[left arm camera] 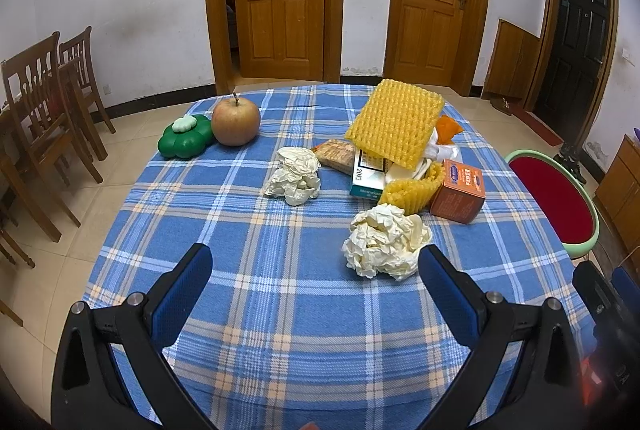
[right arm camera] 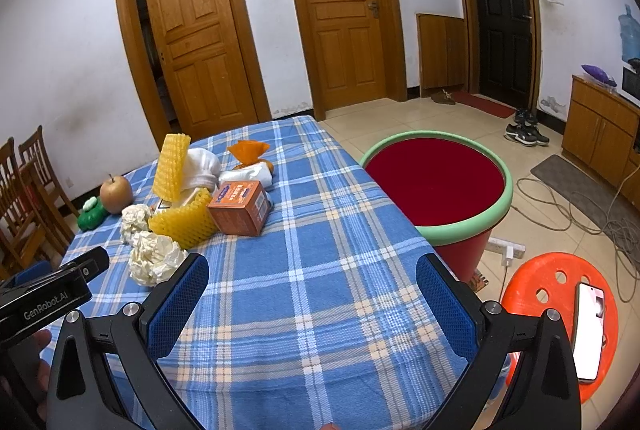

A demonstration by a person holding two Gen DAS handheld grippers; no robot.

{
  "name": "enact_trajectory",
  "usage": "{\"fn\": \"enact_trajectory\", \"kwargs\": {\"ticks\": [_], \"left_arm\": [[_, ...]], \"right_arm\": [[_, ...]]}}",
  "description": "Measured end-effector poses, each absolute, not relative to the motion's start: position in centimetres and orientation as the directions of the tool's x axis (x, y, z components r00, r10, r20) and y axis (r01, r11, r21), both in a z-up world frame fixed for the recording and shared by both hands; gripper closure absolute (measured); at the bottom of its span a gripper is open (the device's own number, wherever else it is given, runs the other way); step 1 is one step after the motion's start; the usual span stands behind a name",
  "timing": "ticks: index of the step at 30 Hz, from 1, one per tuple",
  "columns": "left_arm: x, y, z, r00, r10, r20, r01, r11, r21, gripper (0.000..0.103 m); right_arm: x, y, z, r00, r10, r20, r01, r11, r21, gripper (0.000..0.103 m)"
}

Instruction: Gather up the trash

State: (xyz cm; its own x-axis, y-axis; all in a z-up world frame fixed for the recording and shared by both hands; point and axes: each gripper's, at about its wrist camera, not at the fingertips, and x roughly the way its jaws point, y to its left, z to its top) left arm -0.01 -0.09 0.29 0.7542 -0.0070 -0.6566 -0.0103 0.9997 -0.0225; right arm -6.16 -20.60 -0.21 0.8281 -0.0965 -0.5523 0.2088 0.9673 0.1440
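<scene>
Table w/ blue plaid cloth [left arm camera: 280, 310] fills both views. Left gripper [left arm camera: 316, 270] hovers over near part of cloth, blue-padded fingers [left arm camera: 184, 294] spread wide, holding nothing. Near crumpled cream paper ball [left arm camera: 384, 242] sits just beyond its right finger, touching or nearly so, can't tell which. Second crumpled cream paper ball [left arm camera: 296, 174] lies farther, mid-table.

Trash pile at far right of table: yellow foam fruit net sheet [left arm camera: 396, 122] leaning on top, smaller curled yellow foam net [left arm camera: 412, 190] below, orange cardboard box [left arm camera: 460, 190] beside it, white-teal medicine box [left arm camera: 368, 178] partly under the nets, tan snack wrapper [left arm camera: 336, 154], orange plastic bag [left arm camera: 448, 128] behind. Far left: reddish apple [left arm camera: 236, 122] touching green flower-shaped plastic container [left arm camera: 186, 136].

Right gripper [right arm camera: 312, 270] over near right part of cloth, fingers also wide apart, empty. Red bin w/ green rim [right arm camera: 440, 182] stands on floor just right of table. Orange plastic stool [right arm camera: 560, 318] nearer, white phone [right arm camera: 588, 330] lying on it.
</scene>
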Motion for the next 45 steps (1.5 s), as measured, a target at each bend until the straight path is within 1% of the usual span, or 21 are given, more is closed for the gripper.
{"fn": "enact_trajectory", "kwargs": {"ticks": [37, 38, 45], "left_arm": [[0.2, 0.2, 0.5, 0.748, -0.005, -0.664, -0.012, 1.0, -0.021, 0.002], [0.4, 0.5, -0.2, 0.747, -0.005, -0.665, -0.014, 1.0, -0.023, 0.002], [0.9, 0.3, -0.9, 0.736, -0.001, -0.677, -0.016, 1.0, -0.019, 0.002]], "right_arm": [[-6.1, -20.6, -0.1, 0.823, -0.095, -0.56, 0.21, 0.967, 0.145, 0.0], [-6.2, -20.6, -0.2, 0.823, -0.094, -0.561, 0.21, 0.967, 0.146, 0.0], [-5.9, -21.0, -0.9, 0.817, -0.093, -0.569, 0.215, 0.965, 0.151, 0.0]]}}
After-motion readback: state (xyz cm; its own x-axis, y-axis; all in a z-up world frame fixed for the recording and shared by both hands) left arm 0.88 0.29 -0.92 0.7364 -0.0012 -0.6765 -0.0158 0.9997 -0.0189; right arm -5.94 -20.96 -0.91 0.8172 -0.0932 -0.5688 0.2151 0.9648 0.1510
